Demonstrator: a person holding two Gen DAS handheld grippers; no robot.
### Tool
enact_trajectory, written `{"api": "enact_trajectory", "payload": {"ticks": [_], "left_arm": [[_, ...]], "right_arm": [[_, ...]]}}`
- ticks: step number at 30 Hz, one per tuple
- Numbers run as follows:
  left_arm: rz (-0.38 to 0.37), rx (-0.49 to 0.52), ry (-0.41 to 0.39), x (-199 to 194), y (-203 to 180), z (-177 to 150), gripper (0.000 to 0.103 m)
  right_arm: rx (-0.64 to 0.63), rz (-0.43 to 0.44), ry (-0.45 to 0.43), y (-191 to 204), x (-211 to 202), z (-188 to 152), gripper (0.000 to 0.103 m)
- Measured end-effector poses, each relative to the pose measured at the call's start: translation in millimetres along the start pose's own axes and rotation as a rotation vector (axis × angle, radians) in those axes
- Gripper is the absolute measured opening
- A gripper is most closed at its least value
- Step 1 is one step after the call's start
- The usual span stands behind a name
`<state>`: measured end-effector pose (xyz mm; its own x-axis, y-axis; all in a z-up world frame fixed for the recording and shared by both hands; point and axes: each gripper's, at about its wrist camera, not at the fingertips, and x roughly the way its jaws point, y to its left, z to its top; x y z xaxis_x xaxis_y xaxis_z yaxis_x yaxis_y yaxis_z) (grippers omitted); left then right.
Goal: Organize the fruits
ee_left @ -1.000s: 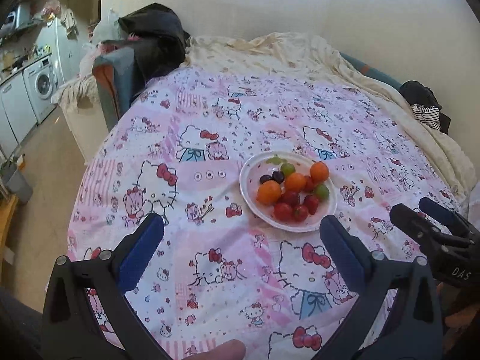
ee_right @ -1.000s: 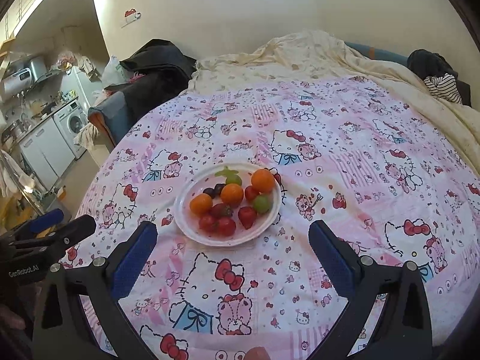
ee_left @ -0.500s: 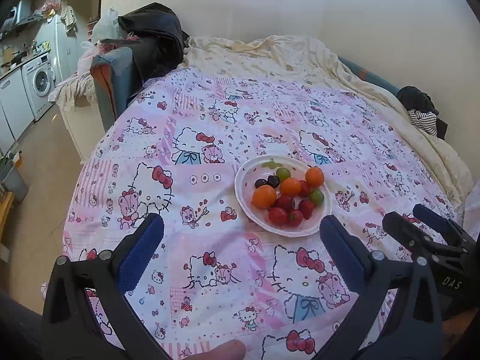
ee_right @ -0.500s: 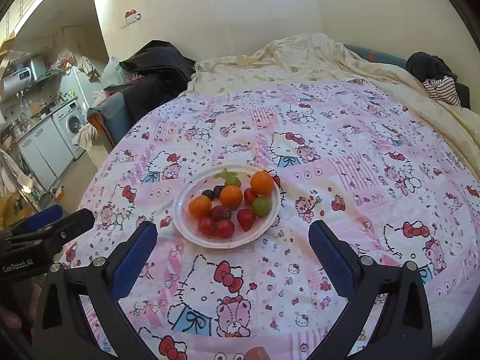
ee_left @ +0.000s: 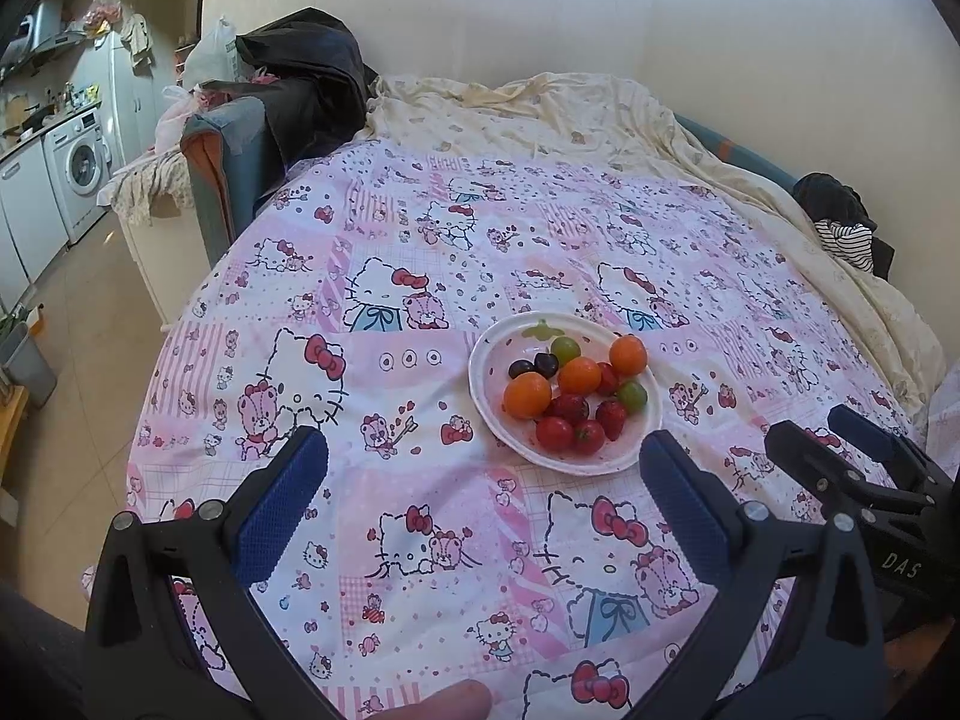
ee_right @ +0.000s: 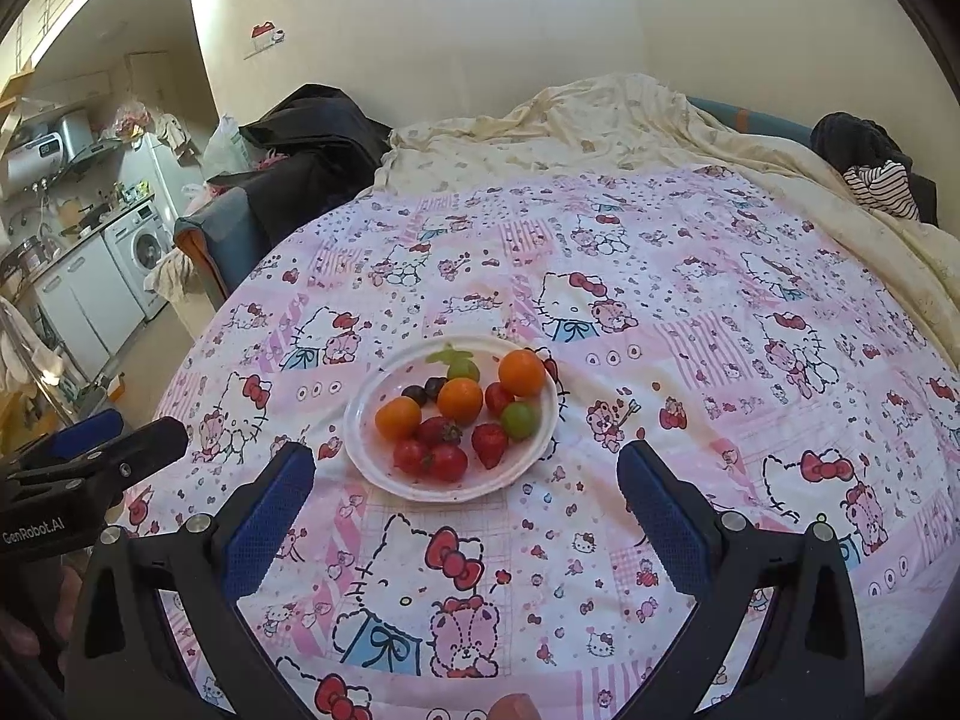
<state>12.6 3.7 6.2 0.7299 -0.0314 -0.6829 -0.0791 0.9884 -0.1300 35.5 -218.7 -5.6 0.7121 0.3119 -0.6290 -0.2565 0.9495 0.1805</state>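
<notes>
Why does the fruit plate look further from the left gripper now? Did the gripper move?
Yes. The left gripper backed away: the plate sits higher above its fingers, with more bedspread showing.

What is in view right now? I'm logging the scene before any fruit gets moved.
plate: one, white, on the pink cartoon bedspread
oranges: three, orange, on the plate
green grapes: two, green, on the plate
dark grapes: two, purple-black, plate's far left
red fruits: about five, plate's near side
washing machine: one, white, far left
left gripper: jaws open, empty
right gripper: jaws open, empty
</notes>
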Motion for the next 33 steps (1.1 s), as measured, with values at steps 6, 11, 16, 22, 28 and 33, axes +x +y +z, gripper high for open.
{"api": "enact_trajectory", "payload": {"ticks": [6,11,16,22,28,33], "left_arm": [[0.001,-0.001,-0.001,-0.2,-0.2,-0.4,0.103],[0.001,-0.005,0.000,-1.5,2.0,0.1,0.103],[0.000,-0.005,0.000,-2.0,2.4,0.2,0.103],[0.000,-0.004,0.001,-2.9,3.0,0.3,0.103],[0.000,-0.005,0.004,-2.6,2.4,0.0,0.103],[0.000,-0.008,0.005,-2.1,3.3,-0.1,0.103]], "right_arm": [[0.002,-0.007,-0.002,-1.4,0.4,0.2,0.103],[0.000,-0.010,-0.004,-1.0,-0.3,-0.2,0.103],[-0.003,-0.011,-0.004,-1.4,0.4,-0.9,0.103],[-0.001,-0.009,0.001,-2.3,0.7,-0.1,0.103],[0.002,-0.006,0.007,-2.9,0.5,0.2,0.103],[0.000,-0.007,0.006,-2.3,0.9,0.0,0.103]]}}
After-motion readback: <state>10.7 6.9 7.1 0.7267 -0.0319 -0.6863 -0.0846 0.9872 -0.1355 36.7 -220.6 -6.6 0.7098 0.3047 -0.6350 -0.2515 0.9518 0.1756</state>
